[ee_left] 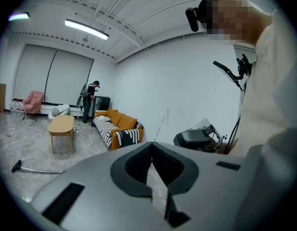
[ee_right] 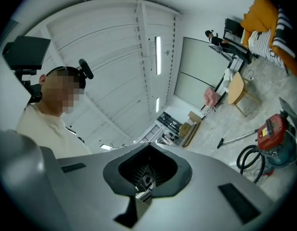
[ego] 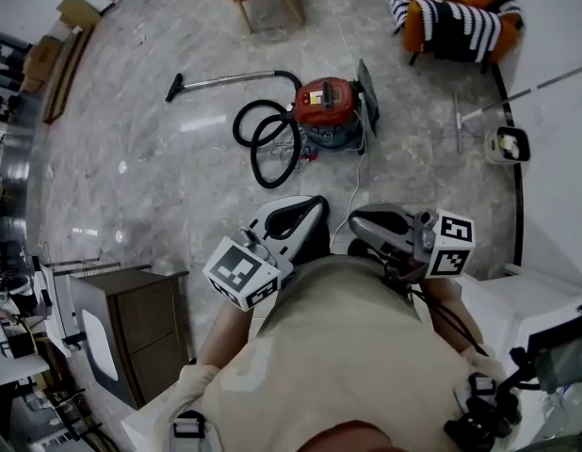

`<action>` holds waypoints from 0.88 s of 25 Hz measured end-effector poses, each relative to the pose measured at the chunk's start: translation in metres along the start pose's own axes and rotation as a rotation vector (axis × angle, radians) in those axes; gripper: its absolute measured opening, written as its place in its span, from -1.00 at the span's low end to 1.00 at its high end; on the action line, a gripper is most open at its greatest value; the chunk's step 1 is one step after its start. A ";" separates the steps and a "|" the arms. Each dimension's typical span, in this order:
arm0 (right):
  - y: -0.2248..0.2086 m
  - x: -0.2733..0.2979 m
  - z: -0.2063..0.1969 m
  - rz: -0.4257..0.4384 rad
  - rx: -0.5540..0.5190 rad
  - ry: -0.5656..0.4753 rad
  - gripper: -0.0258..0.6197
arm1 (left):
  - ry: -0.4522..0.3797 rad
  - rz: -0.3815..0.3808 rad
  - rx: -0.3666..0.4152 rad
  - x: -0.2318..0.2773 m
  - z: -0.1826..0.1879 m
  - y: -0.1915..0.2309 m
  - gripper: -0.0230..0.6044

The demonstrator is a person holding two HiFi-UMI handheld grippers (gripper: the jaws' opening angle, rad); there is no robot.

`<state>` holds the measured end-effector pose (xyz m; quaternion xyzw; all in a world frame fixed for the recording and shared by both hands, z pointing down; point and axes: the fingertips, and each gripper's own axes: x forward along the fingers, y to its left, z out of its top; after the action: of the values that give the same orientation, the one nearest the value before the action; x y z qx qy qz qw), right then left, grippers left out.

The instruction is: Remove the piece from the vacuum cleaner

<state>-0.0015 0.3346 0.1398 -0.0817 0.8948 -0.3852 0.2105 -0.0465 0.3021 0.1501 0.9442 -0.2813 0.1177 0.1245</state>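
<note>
Head view: red vacuum cleaner (ego: pixel 331 109) stands toward the far edge of the floor (ego: pixel 159 158), hose (ego: pixel 263 104) coiled beside it. Left tool (ego: pixel 317 203) and right tool (ego: pixel 357 220), closed and empty, sit by the person's chest (ego: pixel 347 347), nothing yet within reach.

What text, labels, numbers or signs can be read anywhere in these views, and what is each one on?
No text is legible in any view.
Label on the red vacuum cleaner: a pale patch, too small to read.
Marker cubes: black-and-white square patterns only, no letters or digits.
</note>
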 end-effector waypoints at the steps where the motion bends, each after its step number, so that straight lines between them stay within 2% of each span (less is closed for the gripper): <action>1: -0.003 -0.002 0.003 -0.015 -0.006 -0.009 -0.91 | -0.002 -0.021 0.006 0.007 0.001 0.002 -0.91; 7: -0.032 -0.004 0.028 -0.138 -0.011 -0.081 -0.91 | -0.012 -0.128 0.028 0.038 0.009 0.031 -0.91; 10: -0.052 0.017 0.039 -0.178 0.000 -0.068 -0.91 | -0.020 -0.136 0.036 0.040 0.018 0.064 -0.91; 15: -0.079 0.069 0.060 -0.223 -0.044 0.001 -0.91 | -0.036 -0.133 -0.031 0.035 0.029 0.131 -0.91; 18: -0.086 0.095 0.074 -0.229 -0.090 -0.009 -0.91 | -0.041 -0.124 -0.060 0.031 0.034 0.172 -0.91; 22: -0.107 0.118 0.087 -0.295 -0.103 -0.017 -0.91 | -0.079 -0.140 -0.090 0.030 0.047 0.220 -0.91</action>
<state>-0.0707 0.1671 0.1266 -0.2259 0.8898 -0.3650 0.1548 -0.1382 0.0948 0.1512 0.9589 -0.2243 0.0587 0.1638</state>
